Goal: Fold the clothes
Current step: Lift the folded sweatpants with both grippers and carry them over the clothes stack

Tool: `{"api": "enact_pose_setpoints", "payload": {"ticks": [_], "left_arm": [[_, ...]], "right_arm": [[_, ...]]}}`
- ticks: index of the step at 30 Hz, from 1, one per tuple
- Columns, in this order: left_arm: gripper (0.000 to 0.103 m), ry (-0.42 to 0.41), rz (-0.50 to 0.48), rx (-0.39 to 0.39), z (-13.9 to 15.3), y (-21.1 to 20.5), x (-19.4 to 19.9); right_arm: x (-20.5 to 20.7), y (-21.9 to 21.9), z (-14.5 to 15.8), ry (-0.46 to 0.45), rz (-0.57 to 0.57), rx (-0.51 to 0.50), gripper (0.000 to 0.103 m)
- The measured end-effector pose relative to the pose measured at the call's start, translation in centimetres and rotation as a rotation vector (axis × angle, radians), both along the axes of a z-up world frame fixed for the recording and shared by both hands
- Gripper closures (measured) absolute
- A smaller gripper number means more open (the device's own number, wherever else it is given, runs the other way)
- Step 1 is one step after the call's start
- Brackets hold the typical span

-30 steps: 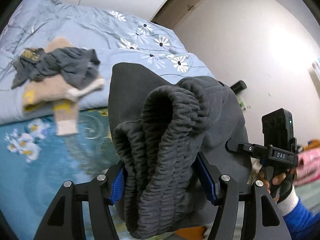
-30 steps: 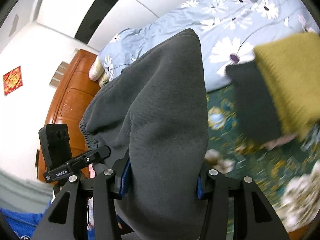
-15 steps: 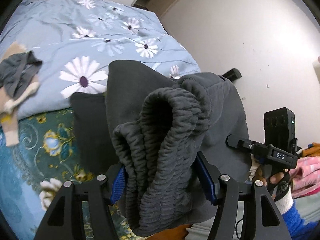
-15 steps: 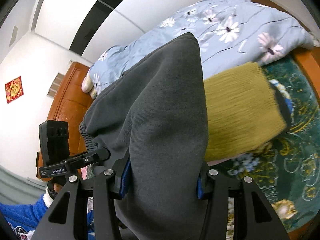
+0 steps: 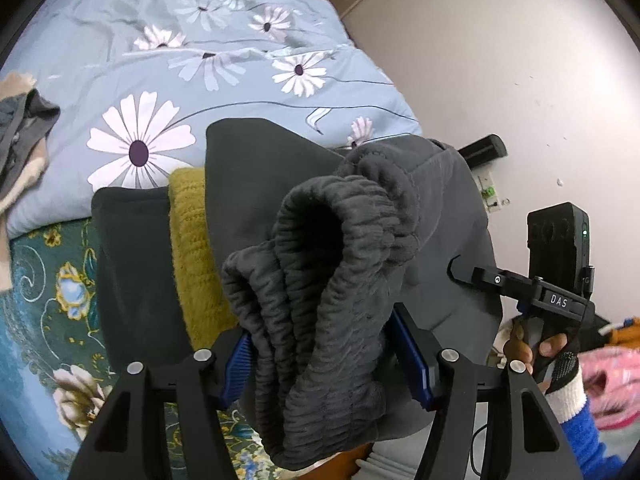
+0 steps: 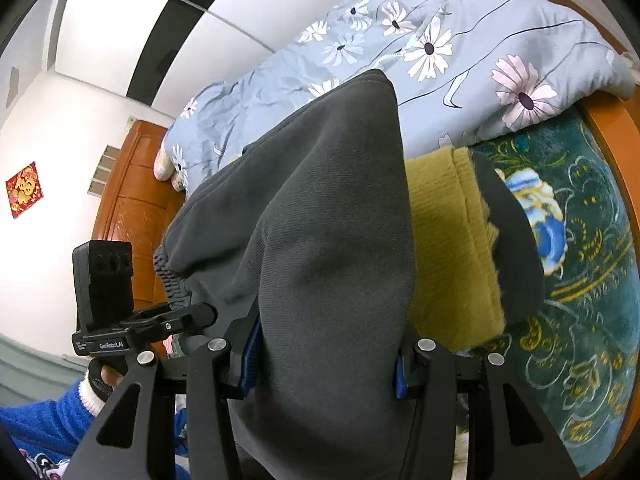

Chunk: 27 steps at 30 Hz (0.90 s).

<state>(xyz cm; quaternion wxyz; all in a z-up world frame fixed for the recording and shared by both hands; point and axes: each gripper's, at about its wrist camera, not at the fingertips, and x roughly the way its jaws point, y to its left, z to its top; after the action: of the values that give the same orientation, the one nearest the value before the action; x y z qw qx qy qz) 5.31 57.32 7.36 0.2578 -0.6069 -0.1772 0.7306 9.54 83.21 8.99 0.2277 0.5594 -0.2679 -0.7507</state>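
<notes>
Folded dark grey sweatpants (image 5: pixel 320 264) hang in the air between both grippers, over the bed. My left gripper (image 5: pixel 326 360) is shut on the bunched ribbed waistband end. My right gripper (image 6: pixel 326 364) is shut on the smooth folded end of the same sweatpants (image 6: pixel 316 240). Directly beyond and below them lies a stack: a folded mustard-yellow knit (image 5: pixel 194 248) on a folded black garment (image 5: pixel 136 280). In the right wrist view the same yellow knit (image 6: pixel 448 248) and black garment (image 6: pixel 516 240) show to the right of the sweatpants.
A blue daisy-print duvet (image 5: pixel 200 64) is heaped behind the stack on a teal floral bedsheet (image 5: pixel 44 280). Unfolded grey and beige clothes (image 5: pixel 20 148) lie at far left. A wooden headboard (image 6: pixel 132 200) and bed frame edge (image 6: pixel 616 140) bound the bed. A person's hand (image 5: pixel 548 352) holds the other gripper.
Both grippers carried the sweatpants sideways across the bed. The unfolded pile slid off to the left edge, and the yellow-and-black folded stack came in under the sweatpants.
</notes>
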Motion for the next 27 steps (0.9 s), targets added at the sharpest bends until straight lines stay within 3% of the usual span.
{"api": "enact_pose_setpoints", "payload": {"ticks": [7, 14, 27], "left_arm": [[0.037, -0.074, 0.048, -0.032, -4.0, 0.5, -2.8], [0.037, -0.115, 0.029, -0.081, -7.0, 1.2, -2.7], [0.036, -0.116, 0.088, -0.106, -8.3, 0.6, -3.4]], "right_arm": [[-3.9, 0.9, -4.2, -0.057, 0.030, -0.028, 0.051], [-3.8, 1.5, -9.7, -0.140, 0.005, -0.062, 0.049], [-5.0, 0.8, -10.0, -0.143, 0.016, -0.006, 0.049]]}}
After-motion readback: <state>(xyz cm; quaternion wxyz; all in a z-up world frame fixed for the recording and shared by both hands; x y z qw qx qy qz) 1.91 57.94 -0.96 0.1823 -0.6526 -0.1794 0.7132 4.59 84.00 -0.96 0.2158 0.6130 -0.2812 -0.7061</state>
